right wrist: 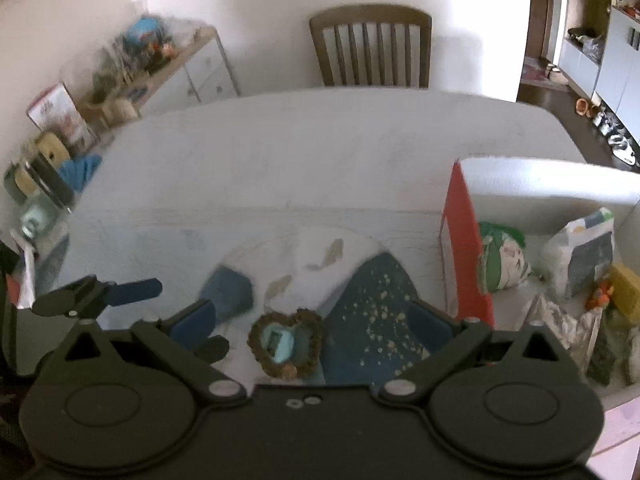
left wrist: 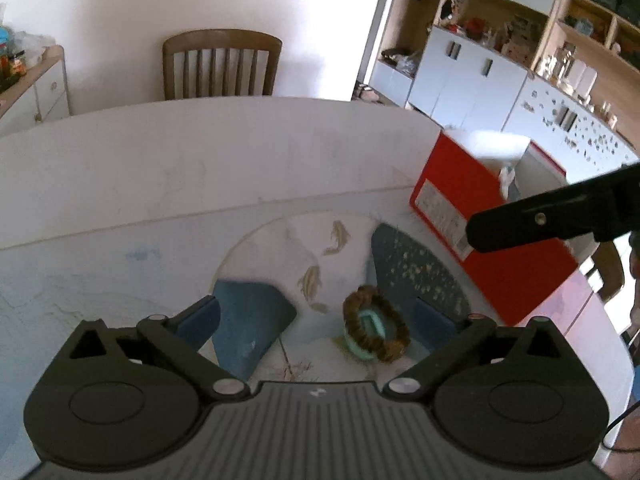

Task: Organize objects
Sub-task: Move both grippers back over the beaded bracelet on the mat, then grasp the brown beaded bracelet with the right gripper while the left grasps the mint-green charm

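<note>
A brown scrunchie (left wrist: 376,322) lies on the table around a small teal clip (left wrist: 370,330); both show in the right wrist view too, the scrunchie (right wrist: 286,342) ringing the clip (right wrist: 280,344). My left gripper (left wrist: 316,318) is open and empty, with the scrunchie between its fingers, nearer the right one. My right gripper (right wrist: 310,326) is open and empty above the same scrunchie. A red open box (left wrist: 480,216) stands on the right; in the right wrist view the box (right wrist: 466,248) holds several bags and packets.
The table (left wrist: 200,168) has a white cloth with a blue fish-pattern mat (right wrist: 372,300). A wooden chair (left wrist: 221,64) stands at the far edge. A sideboard (right wrist: 168,68) with clutter is at the left. Cabinets and shelves (left wrist: 500,60) are at the right.
</note>
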### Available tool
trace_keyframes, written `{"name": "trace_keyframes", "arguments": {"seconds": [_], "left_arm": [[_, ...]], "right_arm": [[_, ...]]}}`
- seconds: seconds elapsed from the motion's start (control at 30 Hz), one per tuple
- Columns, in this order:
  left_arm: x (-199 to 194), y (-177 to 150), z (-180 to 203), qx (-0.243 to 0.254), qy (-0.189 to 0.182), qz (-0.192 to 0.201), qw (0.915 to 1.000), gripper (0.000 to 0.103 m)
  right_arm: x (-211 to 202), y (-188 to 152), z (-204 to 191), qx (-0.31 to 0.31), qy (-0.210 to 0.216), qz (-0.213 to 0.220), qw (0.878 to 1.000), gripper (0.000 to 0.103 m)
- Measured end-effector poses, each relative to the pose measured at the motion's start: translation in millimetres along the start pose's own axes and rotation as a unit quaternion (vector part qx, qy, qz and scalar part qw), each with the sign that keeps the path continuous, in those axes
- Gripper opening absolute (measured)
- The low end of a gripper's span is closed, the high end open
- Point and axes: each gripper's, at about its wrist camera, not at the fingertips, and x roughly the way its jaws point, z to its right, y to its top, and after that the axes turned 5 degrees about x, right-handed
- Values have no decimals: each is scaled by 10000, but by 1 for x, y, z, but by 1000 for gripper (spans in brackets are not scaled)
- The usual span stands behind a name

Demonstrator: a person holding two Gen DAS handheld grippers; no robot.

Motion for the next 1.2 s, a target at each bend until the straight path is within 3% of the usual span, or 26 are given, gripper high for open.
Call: {"name": "trace_keyframes", "arguments": {"seconds": [0.37, 0.57, 0.73, 1.2], "left_arm": [[29, -26, 19, 569, -168, -121, 9982, 103], [41, -35, 31, 884, -151, -213, 9957, 103], [43, -37, 33, 925, -169, -202, 9954, 103], [50, -41, 33, 874, -235, -225, 9956, 103]], "right_arm": [[40, -19, -9, -143, -57, -650, 9978, 100], [54, -27, -17, -234, -18, -855, 9961, 94], [66, -24, -31, -558, 71, -838, 9949, 81], [106, -5, -48, -372, 99, -1247, 9914, 51]]}}
